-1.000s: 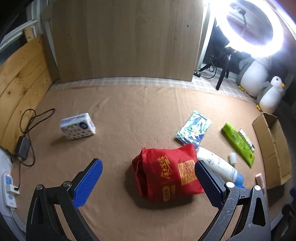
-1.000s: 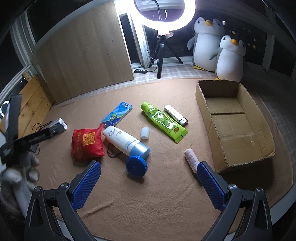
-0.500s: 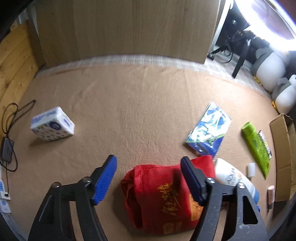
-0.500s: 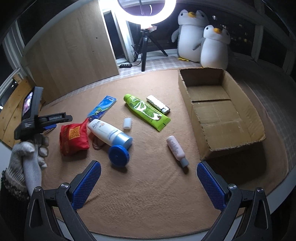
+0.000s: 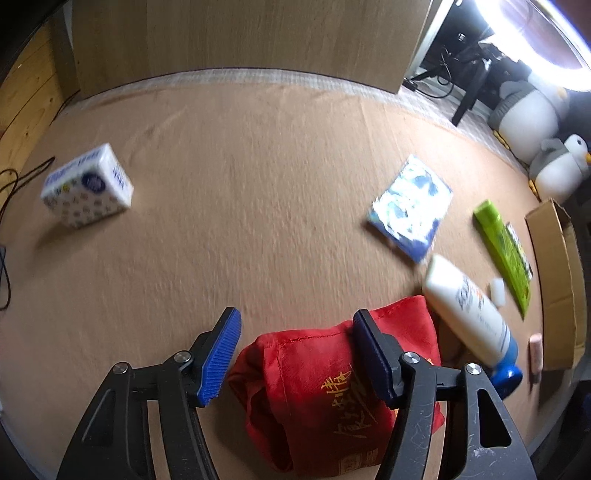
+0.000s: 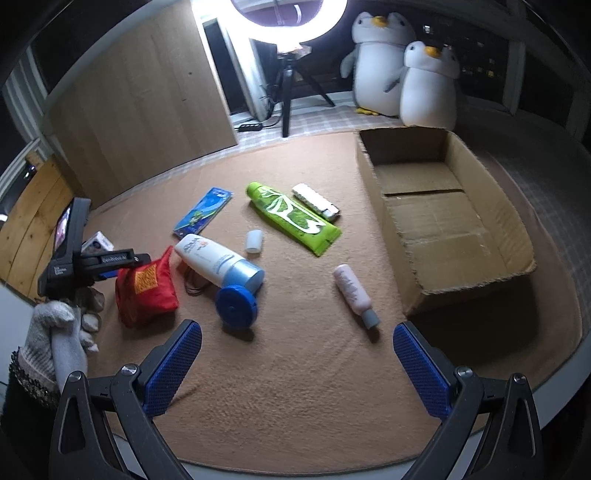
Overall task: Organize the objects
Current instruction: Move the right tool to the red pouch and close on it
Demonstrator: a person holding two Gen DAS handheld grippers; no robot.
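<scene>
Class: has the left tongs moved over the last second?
Yes. The left tongs have advanced toward the red bag lying on the mat, now straddling its top edge, with narrower jaws.

Your left wrist camera sits low and close over the red fabric pouch with gold lettering [image 5: 332, 398], looking across the tan carpeted floor [image 5: 240, 221] toward the pale wooden wall panel [image 5: 240, 37] beyond the pouch. Your right wrist camera stands higher and farther back, with the pouch [image 6: 146, 291] to its left, facing the white ring light [image 6: 288, 18] beyond it. Both views share the pouch, the white bottle with a blue cap [image 5: 469, 314] [image 6: 218, 262] just right of it, and the open brown cardboard box [image 5: 557, 280] [image 6: 443, 218] far right of it.
</scene>
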